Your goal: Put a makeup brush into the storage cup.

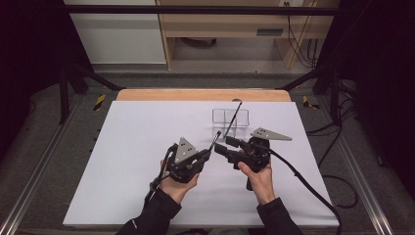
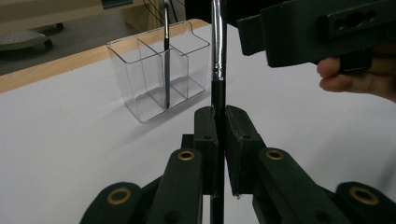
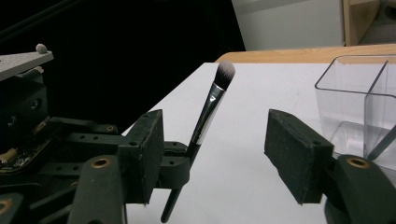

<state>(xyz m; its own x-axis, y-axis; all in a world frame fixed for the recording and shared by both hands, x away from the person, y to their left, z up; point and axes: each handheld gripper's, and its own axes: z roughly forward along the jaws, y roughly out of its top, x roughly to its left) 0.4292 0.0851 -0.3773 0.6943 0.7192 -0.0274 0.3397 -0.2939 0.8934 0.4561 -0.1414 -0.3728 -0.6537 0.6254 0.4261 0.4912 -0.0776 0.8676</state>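
While the left hand-held gripper (image 1: 208,153) clamps its jaws tight on the dark handle of a makeup brush (image 2: 216,65), the brush stands tilted above the white worktop (image 1: 127,147), its pale bristle tip up and its silver ferrule just above the jaws. The right hand-held gripper (image 1: 221,145) sits just beside it, pointing toward the brush, its jaws apart and pressing on nothing, the brush to the left of the gap in the right gripper view. Behind them on the worktop stands a clear divided holder (image 1: 230,122) with a second brush (image 1: 233,117) leaning inside one compartment.
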